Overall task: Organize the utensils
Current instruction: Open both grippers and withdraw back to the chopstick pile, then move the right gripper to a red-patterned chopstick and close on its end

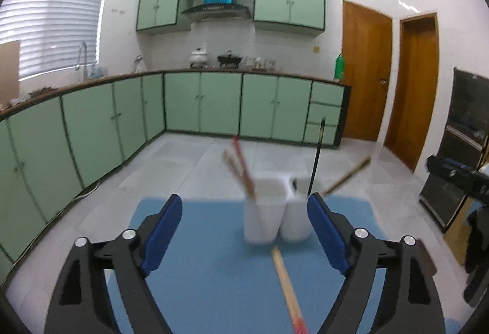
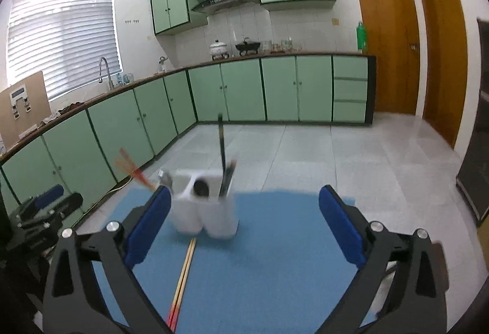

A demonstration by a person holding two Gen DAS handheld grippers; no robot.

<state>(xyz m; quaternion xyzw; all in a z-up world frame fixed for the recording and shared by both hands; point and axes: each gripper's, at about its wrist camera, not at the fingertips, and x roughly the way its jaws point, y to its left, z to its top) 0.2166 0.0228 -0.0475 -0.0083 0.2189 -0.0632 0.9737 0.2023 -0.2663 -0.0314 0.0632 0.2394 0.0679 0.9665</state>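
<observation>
A white utensil holder (image 1: 275, 211) with several compartments stands on a blue mat (image 1: 214, 272); it also shows in the right wrist view (image 2: 204, 211). Red-tipped wooden chopsticks (image 1: 241, 168) lean out of its left compartment, and a black utensil (image 1: 316, 156) and a wooden handle (image 1: 348, 176) stick out on the right. A loose pair of chopsticks (image 1: 285, 282) lies flat on the mat in front of the holder, also in the right wrist view (image 2: 185, 272). My left gripper (image 1: 244, 230) is open and empty above the mat. My right gripper (image 2: 244, 224) is open and empty.
The mat (image 2: 259, 257) lies on a white table. The left gripper (image 2: 42, 211) shows at the right view's left edge, the right gripper (image 1: 458, 175) at the left view's right edge. Green kitchen cabinets (image 1: 122, 120) and tiled floor lie beyond.
</observation>
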